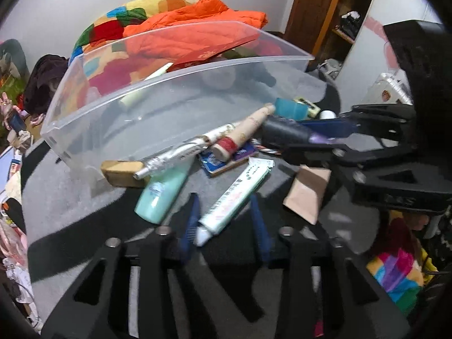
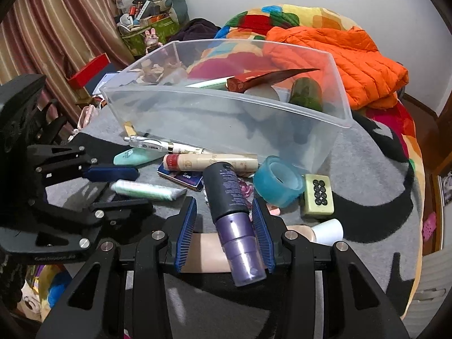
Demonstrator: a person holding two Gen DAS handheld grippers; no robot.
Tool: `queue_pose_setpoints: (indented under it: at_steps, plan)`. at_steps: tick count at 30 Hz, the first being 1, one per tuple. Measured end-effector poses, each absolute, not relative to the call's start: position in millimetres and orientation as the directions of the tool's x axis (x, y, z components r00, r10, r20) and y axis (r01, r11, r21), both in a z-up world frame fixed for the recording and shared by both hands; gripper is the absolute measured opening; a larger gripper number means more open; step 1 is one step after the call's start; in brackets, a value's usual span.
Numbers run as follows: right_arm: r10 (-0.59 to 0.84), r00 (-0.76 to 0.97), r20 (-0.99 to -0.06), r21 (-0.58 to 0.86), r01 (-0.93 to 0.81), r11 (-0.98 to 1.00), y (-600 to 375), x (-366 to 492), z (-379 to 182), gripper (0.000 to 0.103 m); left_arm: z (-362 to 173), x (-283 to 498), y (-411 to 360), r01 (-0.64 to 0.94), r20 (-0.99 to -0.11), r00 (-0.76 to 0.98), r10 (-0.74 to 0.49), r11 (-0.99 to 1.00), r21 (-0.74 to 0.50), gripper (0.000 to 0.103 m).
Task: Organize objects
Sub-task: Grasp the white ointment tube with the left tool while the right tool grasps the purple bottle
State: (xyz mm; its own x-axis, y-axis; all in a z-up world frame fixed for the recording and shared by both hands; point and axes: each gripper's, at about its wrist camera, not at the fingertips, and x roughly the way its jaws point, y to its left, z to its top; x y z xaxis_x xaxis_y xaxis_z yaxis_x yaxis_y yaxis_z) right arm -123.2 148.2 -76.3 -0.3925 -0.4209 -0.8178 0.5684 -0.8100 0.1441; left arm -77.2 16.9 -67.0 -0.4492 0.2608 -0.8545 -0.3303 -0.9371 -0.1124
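Note:
A clear plastic bin [image 1: 93, 113] [image 2: 346, 118] stands on the grey mat and holds a few items. Loose toiletries lie in front of it. My left gripper [image 1: 226, 212] is open, its fingers either side of a white and green tube [image 1: 234, 195] [image 2: 147, 191]. My right gripper [image 2: 224, 226] is open around a black bottle with a purple cap [image 2: 231, 214], which lies between the fingers; in the left wrist view the right gripper [image 1: 319, 138] shows at the right, with the bottle [image 1: 285, 131].
Near the bin lie a mint tube [image 1: 161, 195], a silver pen [image 1: 172, 158], a beige tube [image 2: 212, 162], a blue tape roll [image 2: 278, 180], a mahjong tile [image 2: 317, 195], and a tan packet [image 1: 306, 195]. An orange jacket [image 2: 339, 48] and a colourful quilt lie behind.

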Motion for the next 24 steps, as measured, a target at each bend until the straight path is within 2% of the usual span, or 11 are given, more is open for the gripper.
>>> queue_pose_setpoints:
  at_steps: [7, 11, 17, 24]
  plan:
    - [-0.426, -0.420, -0.801, 0.142, 0.558, -0.818, 158.3, -112.2, -71.8, 0.023, -67.0, -55.4, 27.5, -0.325, -0.840, -0.494, 0.226, -0.944, -0.062, 0.020]
    - [-0.438, -0.430, -0.790, 0.155, 0.551, -0.820, 164.4, -107.4, -64.9, 0.023, -65.4, -47.0, 25.0, -0.304, -0.835, -0.496, 0.238, -0.948, -0.089, 0.015]
    - [-0.460, -0.442, -0.770, 0.174, 0.549, -0.817, 169.1, -98.8, -53.9, 0.024, -64.2, -32.3, 8.9, -0.241, -0.829, -0.502, 0.244, -0.961, -0.137, 0.015]
    - [-0.470, -0.456, -0.756, 0.177, 0.549, -0.817, 169.7, -94.1, -44.5, 0.024, -68.7, -39.4, 9.2, -0.211, -0.830, -0.514, 0.217, -0.970, -0.123, 0.015]
